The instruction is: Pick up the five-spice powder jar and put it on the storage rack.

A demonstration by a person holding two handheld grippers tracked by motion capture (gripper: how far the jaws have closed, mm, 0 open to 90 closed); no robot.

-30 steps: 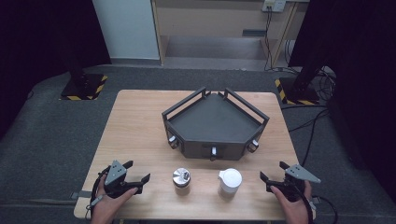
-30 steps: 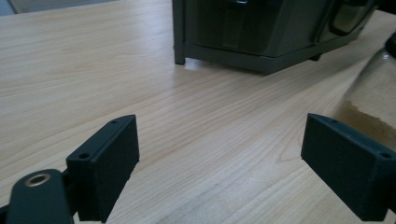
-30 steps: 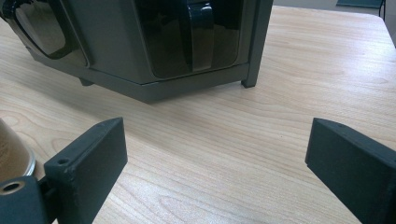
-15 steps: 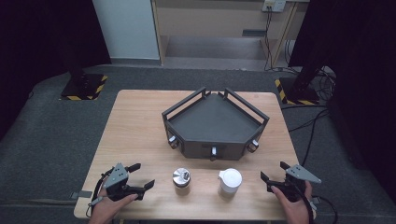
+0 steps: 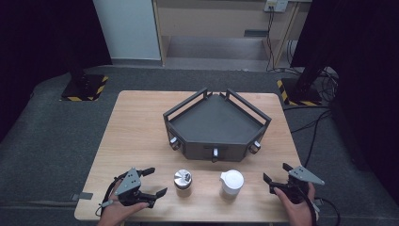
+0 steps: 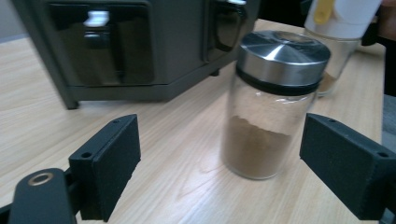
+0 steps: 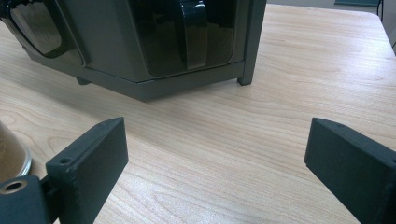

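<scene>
On the table's near edge, the grey corner rack [image 5: 217, 123] stands behind a steel-lidded spice jar [image 5: 182, 181] and white-capped jar [image 5: 232, 182], both grippers [image 5: 156, 182] [image 5: 274, 180] gaping, touching nothing.

Colours around my black fingers [image 6: 109, 163]

Beside the dark grey rack [image 5: 216, 123], the silver-lidded jar [image 5: 182, 181] holds brown powder behind clear glass; the white-capped jar [image 5: 231, 181] bears a yellow tab; the surface [image 5: 136, 132] is pale wood grain; yellow-black stripes mark the stand base [image 5: 84, 88].
</scene>
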